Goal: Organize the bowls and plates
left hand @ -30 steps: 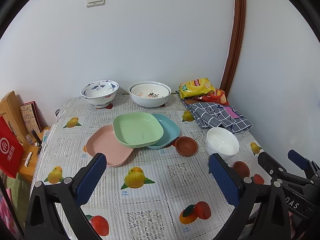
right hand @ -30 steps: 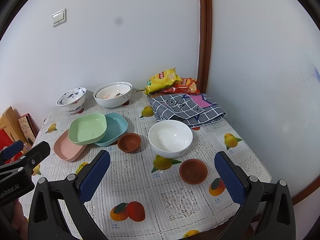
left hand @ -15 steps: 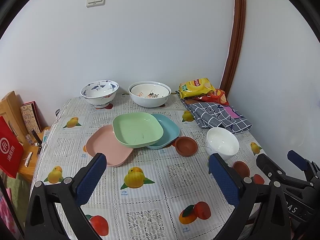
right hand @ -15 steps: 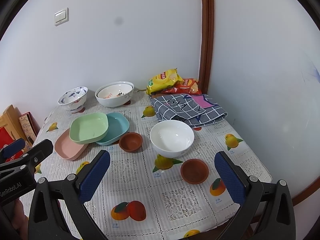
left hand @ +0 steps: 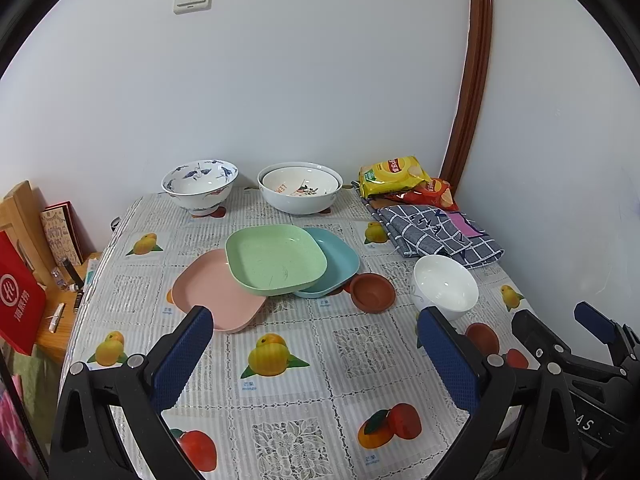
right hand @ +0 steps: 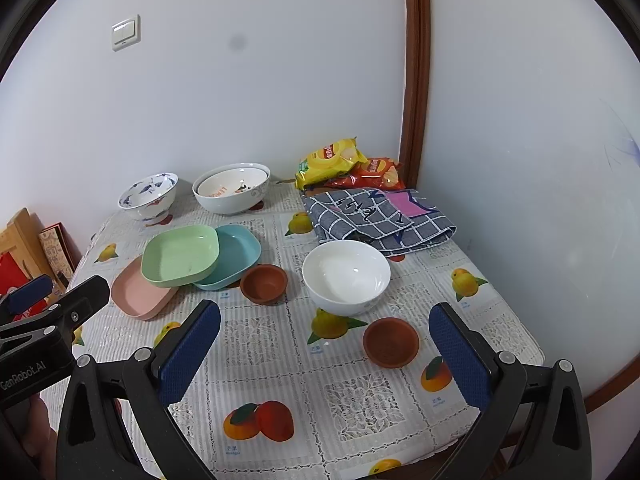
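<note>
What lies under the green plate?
The green plate overlaps a pink plate on one side and a blue plate on the other; whatever sits beneath its middle is hidden.

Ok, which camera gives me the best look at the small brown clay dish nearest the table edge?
The right wrist view: the small brown clay dish sits whole and unobstructed in front of the white ceramic bowl. In the left wrist view that dish is partly hidden behind the left hand-held gripper's finger.

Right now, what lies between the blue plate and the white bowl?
One small brown dish lies between the blue plate and the white bowl, shown clearly in the right wrist view.
</note>
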A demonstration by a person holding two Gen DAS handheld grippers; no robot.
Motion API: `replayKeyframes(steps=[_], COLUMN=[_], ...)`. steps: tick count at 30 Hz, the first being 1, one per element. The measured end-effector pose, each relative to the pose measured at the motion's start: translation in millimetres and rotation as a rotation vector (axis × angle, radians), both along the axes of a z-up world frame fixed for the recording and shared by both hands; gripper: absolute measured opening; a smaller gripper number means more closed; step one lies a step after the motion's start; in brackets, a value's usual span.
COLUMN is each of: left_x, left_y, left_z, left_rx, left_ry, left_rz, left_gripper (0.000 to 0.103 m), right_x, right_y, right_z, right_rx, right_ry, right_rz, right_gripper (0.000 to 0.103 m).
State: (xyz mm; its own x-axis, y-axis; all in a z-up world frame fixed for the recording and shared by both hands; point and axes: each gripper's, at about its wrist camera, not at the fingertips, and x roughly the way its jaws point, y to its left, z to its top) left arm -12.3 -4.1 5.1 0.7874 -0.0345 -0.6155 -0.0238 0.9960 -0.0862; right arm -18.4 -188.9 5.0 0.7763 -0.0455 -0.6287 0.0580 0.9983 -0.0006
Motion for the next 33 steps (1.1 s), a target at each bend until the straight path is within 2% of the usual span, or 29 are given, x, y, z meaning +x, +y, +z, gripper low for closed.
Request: replayKeyframes(steps=[33], left_x=[-0.1], left_y=[3.0], left_z=[2.9], left_rx=[-0.001], left_ry=[-0.006], left_rz=[0.010], left_gripper=[0.102], right_x=[-1.8], right_y=[-4.7], right_z=[-1.4], right_rx=[0.002], right_ry=[-0.002], right_rz=[-0.002], right_gripper=[0.103])
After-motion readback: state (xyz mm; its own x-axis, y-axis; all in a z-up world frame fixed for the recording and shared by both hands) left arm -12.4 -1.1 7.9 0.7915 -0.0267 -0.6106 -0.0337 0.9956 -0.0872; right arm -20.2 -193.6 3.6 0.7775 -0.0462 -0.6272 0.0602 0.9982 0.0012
